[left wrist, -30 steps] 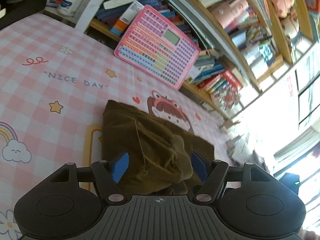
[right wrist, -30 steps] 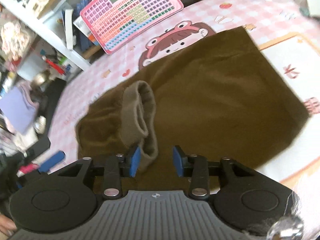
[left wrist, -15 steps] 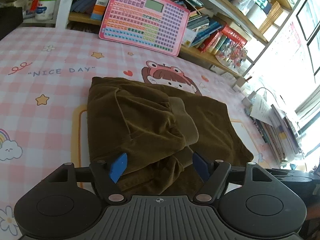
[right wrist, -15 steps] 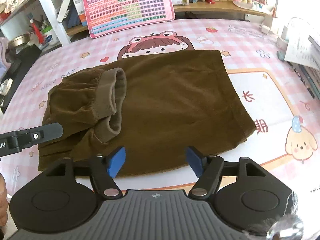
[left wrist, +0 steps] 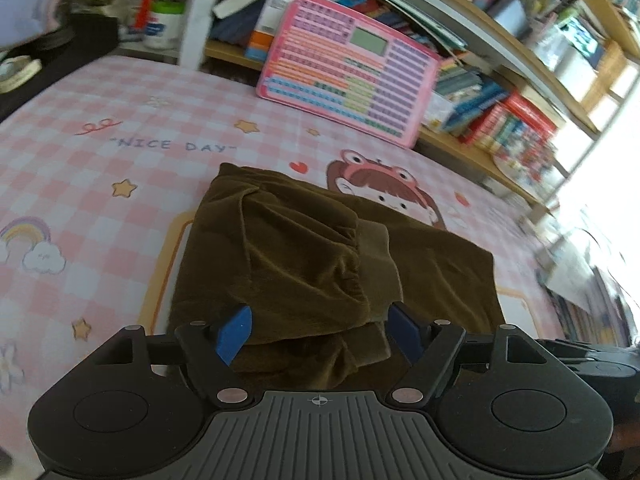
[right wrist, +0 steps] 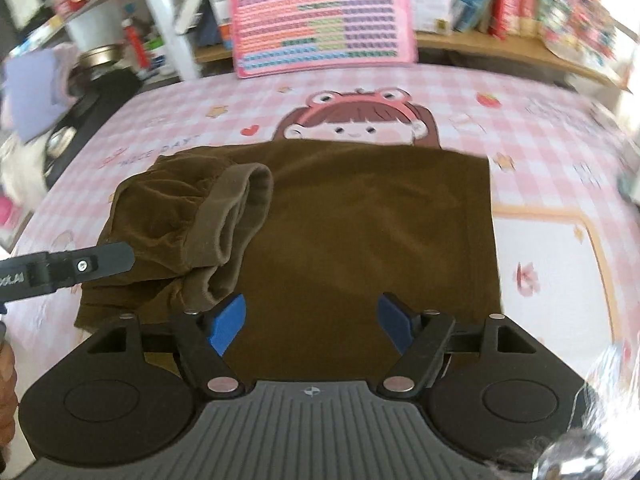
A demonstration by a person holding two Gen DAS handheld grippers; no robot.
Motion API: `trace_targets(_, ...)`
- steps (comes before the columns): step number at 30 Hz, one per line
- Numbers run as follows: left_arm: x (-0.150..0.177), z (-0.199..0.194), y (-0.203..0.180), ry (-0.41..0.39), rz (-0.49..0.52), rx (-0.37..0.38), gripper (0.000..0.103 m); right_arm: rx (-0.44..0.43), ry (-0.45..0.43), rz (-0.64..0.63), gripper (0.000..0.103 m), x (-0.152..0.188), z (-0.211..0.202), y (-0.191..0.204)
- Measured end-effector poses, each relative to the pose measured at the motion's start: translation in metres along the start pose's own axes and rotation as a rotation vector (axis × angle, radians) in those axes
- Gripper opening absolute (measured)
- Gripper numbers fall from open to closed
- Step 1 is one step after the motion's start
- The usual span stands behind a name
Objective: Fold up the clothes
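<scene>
Both cameras have tipped back since half a second ago, so the shelves fill more of each view, while the garment (right wrist: pixel 360 216) lies as it did. Largest is the mat (left wrist: pixel 80 128) — pink and white checks printed with "NICE DAY", stars, a rainbow and a cartoon girl in a frog hat — which covers the table. Behind it runs a shelf (left wrist: pixel 472 148) crowded with books (left wrist: pixel 516 120), and a white post (right wrist: pixel 168 20) stands at its left end. Left of the post, blurred, are jars and a red pen.

On the middle of the mat sits the brown garment, folded into a rough rectangle whose far edge overlaps the cartoon girl's chin. Its left part is bunched, with a sleeve (right wrist: pixel 168 216) folded inward across it. A ribbed cuff (right wrist: pixel 236 208) at the sleeve's end stands up in a loop above the flat cloth.

Leaning against the shelf is a pink toy tablet (left wrist: pixel 348 68) with a small green screen, well apart from the garment.

At the garment's near edge the left gripper (left wrist: pixel 319 334) hangs with jaws spread wide, holding nothing — the bunched sleeve lies between and beyond its blue pads. To its right, the right gripper (right wrist: pixel 313 318) is likewise spread over the flat cloth, gripping nothing. One black finger of the left gripper crosses the right camera's view over the garment's left edge.
</scene>
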State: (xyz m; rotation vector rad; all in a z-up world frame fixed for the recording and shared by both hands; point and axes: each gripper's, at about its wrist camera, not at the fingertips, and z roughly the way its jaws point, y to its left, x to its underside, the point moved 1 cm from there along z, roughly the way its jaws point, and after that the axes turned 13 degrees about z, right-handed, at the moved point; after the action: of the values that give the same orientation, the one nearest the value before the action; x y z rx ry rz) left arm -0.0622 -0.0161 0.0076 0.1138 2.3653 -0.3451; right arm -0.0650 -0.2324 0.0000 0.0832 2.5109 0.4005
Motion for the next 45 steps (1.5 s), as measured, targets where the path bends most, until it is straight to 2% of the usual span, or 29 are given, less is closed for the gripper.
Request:
trace_targets(7, 0.017, 0.003, -0.059, -0.027, -0.075, -0.156, 0.081, -0.088, 0.056, -0.057, 0.073, -0.015, -0.003, -0.053)
trace_targets(10, 0.031, 0.006, -0.082, -0.004, -0.116, -0.211, 0.081, -0.116, 0.086, -0.070, 0.073, -0.016, -0.004, -0.074)
trace_targets(13, 0.042, 0.007, -0.101, 0.040, -0.120, -0.236, 0.086, -0.143, 0.115, -0.082, 0.073, -0.017, -0.005, -0.094)
trace_targets(19, 0.051, 0.012, -0.128, 0.096, -0.113, -0.293, 0.087, -0.179, 0.154, -0.084, 0.073, -0.015, -0.011, -0.126)
trace_targets(22, 0.055, 0.013, -0.141, 0.120, -0.088, -0.298, 0.088, -0.181, 0.162, -0.041, 0.073, -0.017, -0.013, -0.141)
trace_targets(25, 0.058, 0.015, -0.152, 0.140, -0.052, -0.309, 0.094, -0.213, 0.187, 0.039, 0.072, -0.020, -0.012, -0.158)
trace_targets(27, 0.059, 0.015, -0.158, 0.144, -0.035, -0.317, 0.095, -0.247, 0.222, 0.111, 0.066, -0.022, -0.009, -0.168)
trace_targets(30, 0.062, 0.014, -0.163, 0.141, -0.017, -0.315, 0.095, -0.285, 0.274, 0.204, 0.048, -0.023, -0.001, -0.176)
trace_targets(34, 0.061, 0.012, -0.172, 0.098, 0.038, -0.259, 0.095, -0.331, 0.320, 0.300, 0.040, -0.027, 0.012, -0.179)
trace_targets(38, 0.057, 0.022, -0.189, 0.079, 0.169, -0.200, 0.093, -0.370, 0.374, 0.392, 0.031, -0.034, 0.028, -0.176)
trace_targets(40, 0.055, 0.030, -0.199, 0.079, 0.250, -0.186, 0.093, -0.365, 0.389, 0.403, 0.012, -0.037, 0.033, -0.173)
trace_targets(45, 0.050, 0.050, -0.223, 0.103, 0.448, -0.198, 0.093, -0.405, 0.372, 0.398, 0.011, -0.045, 0.021, -0.170)
